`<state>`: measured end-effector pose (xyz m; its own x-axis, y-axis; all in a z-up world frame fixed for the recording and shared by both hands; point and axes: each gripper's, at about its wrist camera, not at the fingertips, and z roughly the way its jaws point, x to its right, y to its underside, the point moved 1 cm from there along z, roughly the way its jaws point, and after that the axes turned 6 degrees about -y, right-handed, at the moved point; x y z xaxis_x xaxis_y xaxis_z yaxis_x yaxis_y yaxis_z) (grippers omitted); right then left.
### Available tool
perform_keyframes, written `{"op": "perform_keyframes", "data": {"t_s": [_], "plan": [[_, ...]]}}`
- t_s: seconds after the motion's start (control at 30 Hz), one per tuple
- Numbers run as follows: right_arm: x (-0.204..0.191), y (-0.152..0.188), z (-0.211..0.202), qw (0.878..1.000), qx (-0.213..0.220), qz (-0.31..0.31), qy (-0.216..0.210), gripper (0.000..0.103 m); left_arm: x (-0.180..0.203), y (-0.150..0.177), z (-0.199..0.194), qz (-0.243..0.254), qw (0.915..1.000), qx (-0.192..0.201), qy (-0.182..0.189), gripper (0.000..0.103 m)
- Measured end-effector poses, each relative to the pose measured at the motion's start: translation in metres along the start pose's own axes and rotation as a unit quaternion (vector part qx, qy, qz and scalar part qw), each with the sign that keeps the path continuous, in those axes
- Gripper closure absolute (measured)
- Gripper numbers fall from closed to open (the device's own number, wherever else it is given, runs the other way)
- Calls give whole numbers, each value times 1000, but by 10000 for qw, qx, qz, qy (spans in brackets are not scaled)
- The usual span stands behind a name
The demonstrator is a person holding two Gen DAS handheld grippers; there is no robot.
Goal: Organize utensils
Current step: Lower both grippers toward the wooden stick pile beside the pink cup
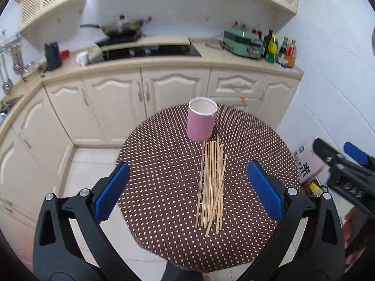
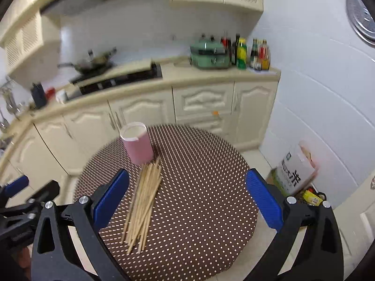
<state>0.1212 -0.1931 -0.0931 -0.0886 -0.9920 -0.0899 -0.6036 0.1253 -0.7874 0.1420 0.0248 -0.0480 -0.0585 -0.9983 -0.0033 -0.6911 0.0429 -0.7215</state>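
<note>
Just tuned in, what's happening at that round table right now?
Nothing is being held yet. A bundle of wooden chopsticks lies loose on the polka-dot tablecloth, just in front of an upright, empty pink cup. The left gripper and the right gripper both hover open above the table, the left one roughly lined up over the chopsticks. No chopsticks are in the cup.

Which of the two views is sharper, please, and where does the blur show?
Left wrist view: mostly sharp, the chopsticks and cup crisp, only the wok smeared. Right wrist view: motion blur throughout, softening the counter and cabinets; both bend straight lines.
</note>
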Motion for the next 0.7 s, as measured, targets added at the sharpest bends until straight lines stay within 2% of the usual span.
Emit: {"op": "perform_keyframes", "data": {"t_s": [0.13, 0.17, 0.2, 0.23, 0.33, 0.47, 0.6, 0.7], "plan": [[-4, 0, 57, 9978, -616, 206, -95, 7, -6, -13, 56, 93, 9987, -494, 111, 6], [-5, 3, 76, 9955, -885, 296, -156, 7, -7, -15, 67, 97, 9981, -597, 149, 6], [-5, 5, 89, 9931, -1108, 340, -155, 11, -8, -15, 80, 93, 9971, -729, 201, 6], [-7, 9, 101, 9904, -1324, 372, -146, 21, -9, -15, 93, 77, 9958, -871, 261, 7], [-9, 26, 136, 9782, -1984, 537, -307, 32, -13, -9, 130, -34, 9901, -1332, 439, 13], [-9, 45, 170, 9540, -2797, 892, -606, 41, -16, 5, 169, -105, 9790, -1953, 584, 17], [-17, 51, 194, 9355, -3227, 1129, -892, 45, -19, 17, 194, -184, 9668, -2426, 781, 23], [-18, 55, 209, 9244, -3468, 1250, -979, 57, -22, 22, 209, -311, 9582, -2685, 940, 26]]}}
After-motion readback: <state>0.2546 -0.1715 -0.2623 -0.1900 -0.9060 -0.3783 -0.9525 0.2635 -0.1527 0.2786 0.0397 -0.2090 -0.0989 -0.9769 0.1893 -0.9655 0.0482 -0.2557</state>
